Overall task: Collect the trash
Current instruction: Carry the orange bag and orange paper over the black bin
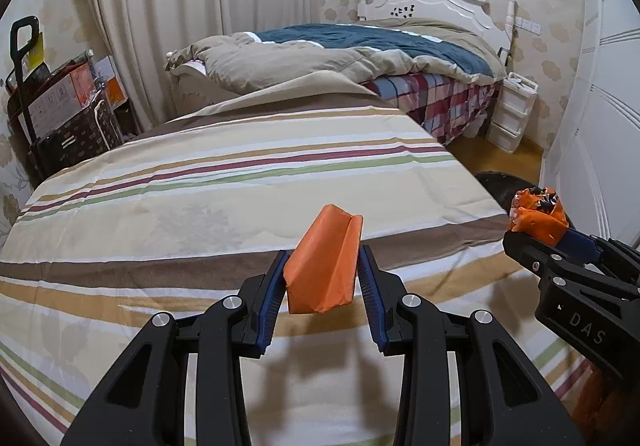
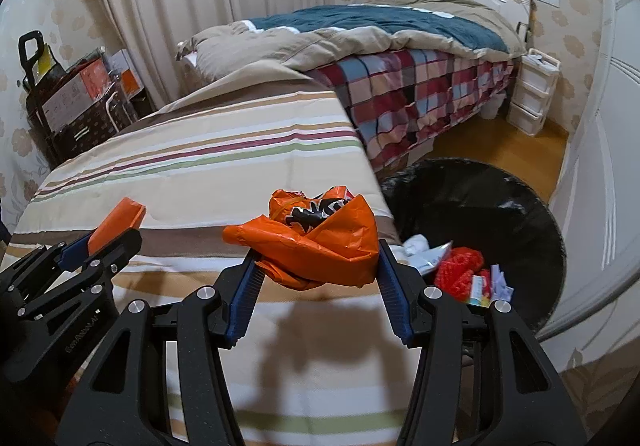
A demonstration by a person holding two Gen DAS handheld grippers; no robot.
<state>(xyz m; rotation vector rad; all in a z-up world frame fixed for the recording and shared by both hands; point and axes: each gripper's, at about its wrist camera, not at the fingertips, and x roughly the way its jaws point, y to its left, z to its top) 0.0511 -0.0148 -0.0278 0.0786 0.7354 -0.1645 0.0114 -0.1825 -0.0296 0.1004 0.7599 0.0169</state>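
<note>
I see a folded orange paper wrapper (image 1: 322, 266), creased into a wedge with a ridge along its top, standing tilted between the left jaws and raised off the striped bedsheet. A crumpled orange plastic bag with black-and-white print (image 2: 316, 242) is bunched between the right jaws, also lifted clear of the bed, close to its right edge. Just beyond that edge I can make out a round bin lined with a black bag (image 2: 532, 206), open-topped and holding white tissue, red netting and small paper scraps.
</note>
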